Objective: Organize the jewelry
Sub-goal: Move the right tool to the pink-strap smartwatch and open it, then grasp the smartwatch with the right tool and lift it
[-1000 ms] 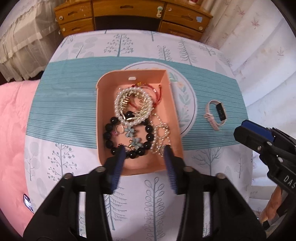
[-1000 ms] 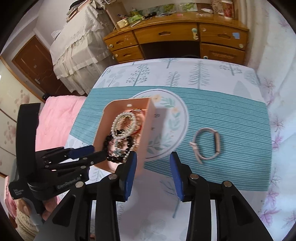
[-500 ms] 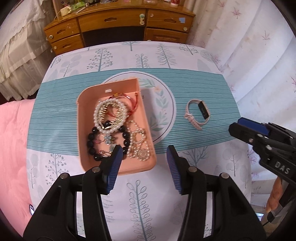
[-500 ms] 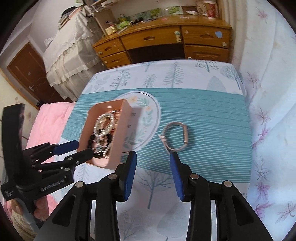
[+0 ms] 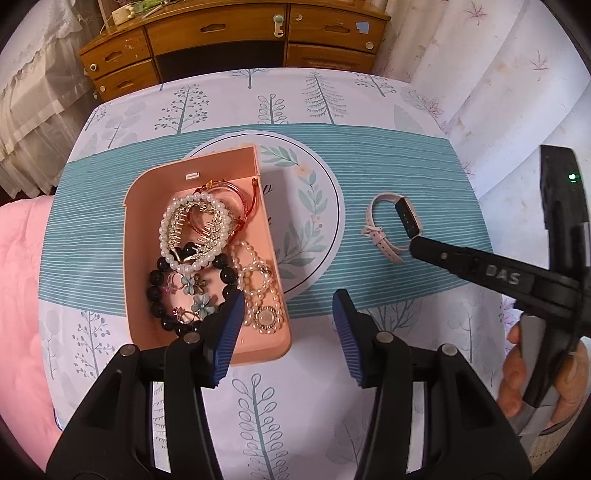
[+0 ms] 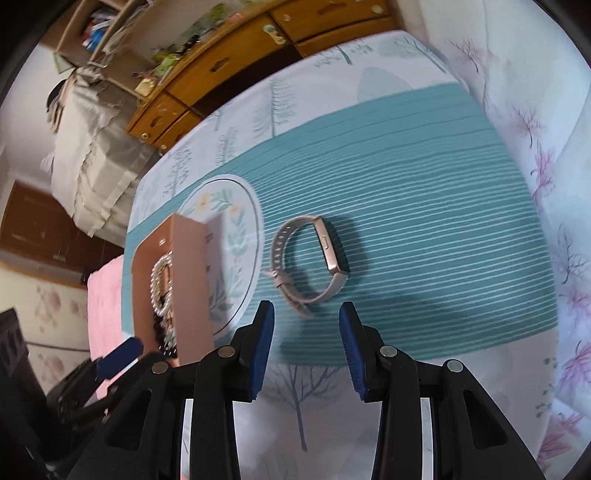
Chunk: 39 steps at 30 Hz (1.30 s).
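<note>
A pink tray lies on the teal runner and holds a pearl bracelet, a black bead bracelet, a red cord bracelet and small chains. A pink wristband watch lies alone on the runner, right of the tray. My left gripper hovers open over the tray's near right corner, nothing between its fingers. My right gripper is open just short of the watch, its tip beside the strap.
A white cloth with tree prints covers the table. A wooden desk with drawers stands beyond the far edge. Pink bedding lies at the left, a pale curtain at the right. A hand holds the right gripper.
The right gripper has come down, rolled and closed in on the watch. The left gripper has drifted right, so the tray sits further left in its view. Both stay open.
</note>
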{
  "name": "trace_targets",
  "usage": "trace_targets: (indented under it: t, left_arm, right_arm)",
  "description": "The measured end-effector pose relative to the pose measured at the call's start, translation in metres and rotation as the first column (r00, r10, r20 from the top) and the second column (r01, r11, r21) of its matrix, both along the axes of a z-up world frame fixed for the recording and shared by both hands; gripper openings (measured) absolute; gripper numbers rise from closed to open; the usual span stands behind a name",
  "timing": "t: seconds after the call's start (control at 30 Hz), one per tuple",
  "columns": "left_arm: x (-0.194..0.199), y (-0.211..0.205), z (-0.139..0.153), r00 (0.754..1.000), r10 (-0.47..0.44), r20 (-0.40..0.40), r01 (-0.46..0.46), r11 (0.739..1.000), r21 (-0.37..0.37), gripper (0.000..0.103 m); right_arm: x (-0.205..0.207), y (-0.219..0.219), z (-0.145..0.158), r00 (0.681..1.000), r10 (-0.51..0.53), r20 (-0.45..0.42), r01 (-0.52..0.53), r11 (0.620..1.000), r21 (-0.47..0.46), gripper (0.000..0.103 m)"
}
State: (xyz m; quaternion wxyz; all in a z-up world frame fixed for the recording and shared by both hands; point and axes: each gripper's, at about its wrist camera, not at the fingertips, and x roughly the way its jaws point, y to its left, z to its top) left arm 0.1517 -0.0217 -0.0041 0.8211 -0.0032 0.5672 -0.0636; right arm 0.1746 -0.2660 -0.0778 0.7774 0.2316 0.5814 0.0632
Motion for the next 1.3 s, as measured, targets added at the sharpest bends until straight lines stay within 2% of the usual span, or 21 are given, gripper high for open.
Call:
trace_targets:
  t: [0.13, 0.23, 0.27, 0.37, 0.53, 0.6, 0.63, 0.7, 0.8, 1.0, 1.3]
  left_arm:
    - [0.007, 0.001, -0.006, 1.0, 0.005, -0.006, -0.005, 1.0, -0.001, 0.046]
    - [0.013, 0.003, -0.012, 1.0, 0.008, -0.023, -0.009, 1.0, -0.012, 0.046]
    - [0.013, 0.004, -0.013, 1.0, 0.008, -0.026, -0.009, 1.0, -0.015, 0.046]
    - [0.015, 0.006, -0.017, 0.999, 0.009, -0.033, -0.01, 1.0, -0.023, 0.046]
    - [0.016, 0.01, -0.018, 0.999, 0.012, -0.033, -0.013, 1.0, -0.029, 0.046]
    - [0.017, 0.012, -0.019, 0.999, 0.014, -0.036, -0.015, 0.999, -0.031, 0.046]
    - [0.017, 0.012, -0.019, 0.999, 0.014, -0.036, -0.015, 0.999, -0.032, 0.046]
    - [0.016, 0.014, -0.019, 0.999, 0.014, -0.036, -0.015, 0.999, -0.033, 0.046]
    - [0.015, 0.015, -0.018, 0.999, 0.016, -0.034, -0.017, 0.999, -0.032, 0.046]
    - [0.013, 0.024, -0.015, 0.999, 0.036, -0.035, -0.037, 0.999, -0.036, 0.046]
    - [0.002, 0.039, 0.002, 0.998, 0.06, -0.001, -0.06, 0.998, -0.031, 0.046]
  right_arm:
    - [0.011, 0.005, -0.015, 0.999, -0.018, -0.026, 0.017, 0.999, -0.036, 0.037]
    - [0.019, 0.01, -0.024, 0.999, -0.031, -0.039, 0.028, 0.997, -0.065, 0.033]
    - [0.021, 0.011, -0.026, 0.999, -0.028, -0.038, 0.026, 0.997, -0.074, 0.028]
    - [0.025, 0.013, -0.03, 0.999, -0.033, -0.034, 0.03, 0.996, -0.084, 0.024]
    - [0.028, 0.005, -0.032, 0.996, -0.076, -0.056, 0.074, 0.996, -0.039, 0.024]
    - [0.029, 0.005, -0.031, 0.996, -0.076, -0.042, 0.073, 0.996, -0.06, 0.024]
    - [0.029, 0.006, -0.031, 0.996, -0.078, -0.039, 0.075, 0.995, -0.072, 0.021]
    - [0.032, 0.009, -0.031, 0.997, -0.065, -0.031, 0.062, 0.994, -0.088, 0.01]
    - [0.032, 0.008, -0.03, 0.998, -0.056, -0.016, 0.055, 0.996, -0.074, 0.006]
    - [0.026, 0.012, -0.008, 0.999, -0.031, 0.043, 0.033, 0.998, -0.06, 0.005]
    - [0.004, 0.032, 0.048, 0.987, 0.042, 0.153, -0.03, 0.996, -0.078, 0.005]
